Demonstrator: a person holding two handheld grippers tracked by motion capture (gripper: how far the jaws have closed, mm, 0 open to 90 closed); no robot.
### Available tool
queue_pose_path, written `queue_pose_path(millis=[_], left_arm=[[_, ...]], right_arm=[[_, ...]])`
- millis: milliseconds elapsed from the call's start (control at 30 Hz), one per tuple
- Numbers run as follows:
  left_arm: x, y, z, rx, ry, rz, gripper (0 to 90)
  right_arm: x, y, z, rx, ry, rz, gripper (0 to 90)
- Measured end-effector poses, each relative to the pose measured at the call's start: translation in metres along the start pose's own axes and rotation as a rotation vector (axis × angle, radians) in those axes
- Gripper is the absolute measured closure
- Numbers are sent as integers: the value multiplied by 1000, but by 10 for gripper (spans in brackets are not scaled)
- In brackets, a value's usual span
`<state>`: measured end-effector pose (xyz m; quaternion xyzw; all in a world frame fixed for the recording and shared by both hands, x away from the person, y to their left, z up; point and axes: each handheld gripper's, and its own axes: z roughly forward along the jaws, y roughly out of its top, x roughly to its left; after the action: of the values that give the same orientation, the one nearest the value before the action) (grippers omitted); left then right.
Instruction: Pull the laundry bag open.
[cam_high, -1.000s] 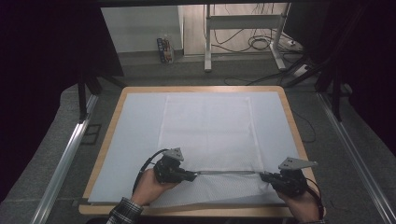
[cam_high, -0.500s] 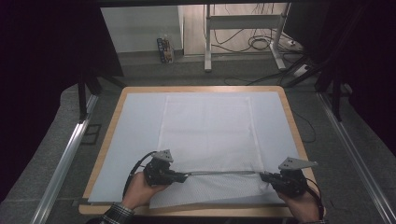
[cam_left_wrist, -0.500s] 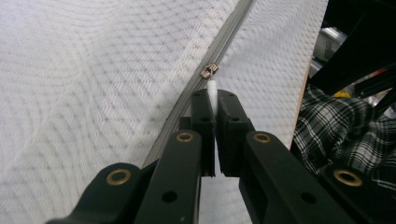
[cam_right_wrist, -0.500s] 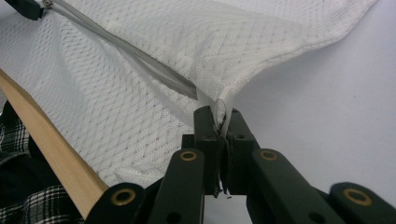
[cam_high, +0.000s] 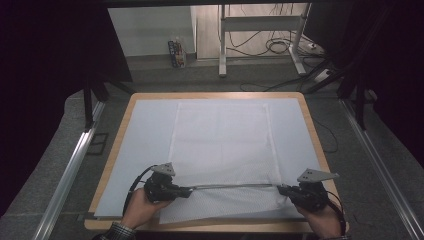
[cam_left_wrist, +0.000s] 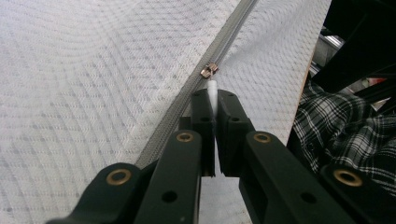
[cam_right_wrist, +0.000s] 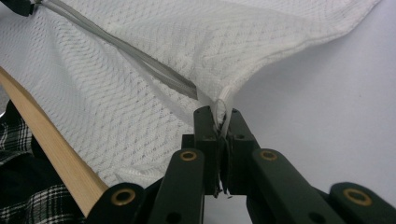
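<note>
On the worktop (cam_high: 117, 165), a white mesh bag (cam_high: 220, 140) lies flat over the pale sheet, its zipper (cam_high: 230, 186) running left to right along the near end, pulled up taut between the two tools. Compared with a second ago the left tool (cam_high: 186, 191) has slid left along that zipper line, away from the right one, so the drawn stretch of zipper looks longer now; the right tool (cam_high: 281, 190) has not budged. Left tool's jaws are pressed together on the white pull tab (cam_left_wrist: 212, 91), the small metal slider (cam_left_wrist: 209, 70) sitting just beyond the jaw tips on the grey zipper tape. Right tool's jaws are pinched shut on the bag's corner (cam_right_wrist: 223, 108), at the right end of the zipper, fabric bunched and lifted into a peak there. From the right gripper view the zipper teeth near that corner look parted, two grey strips diverging. Judgement: right side is the anchor, left side is dragging the slider leftward, so the bag is being unzipped, mostly done. Remaining travel is short; the left hand (cam_high: 140, 207) is already near the bag's left edge.
</note>
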<state>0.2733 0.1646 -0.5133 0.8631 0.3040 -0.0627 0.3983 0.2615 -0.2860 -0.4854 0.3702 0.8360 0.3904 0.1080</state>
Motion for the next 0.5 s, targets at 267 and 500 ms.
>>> queue_pose_path(millis=[267,500], left_arm=[[3,-6,-4,2,9,-15,877],[7,-19,-15,0,50,-53,877]], right_arm=[[-1,-1,-1,7,-12,6,853],[-2,-2,-1,11,-22,7,853]])
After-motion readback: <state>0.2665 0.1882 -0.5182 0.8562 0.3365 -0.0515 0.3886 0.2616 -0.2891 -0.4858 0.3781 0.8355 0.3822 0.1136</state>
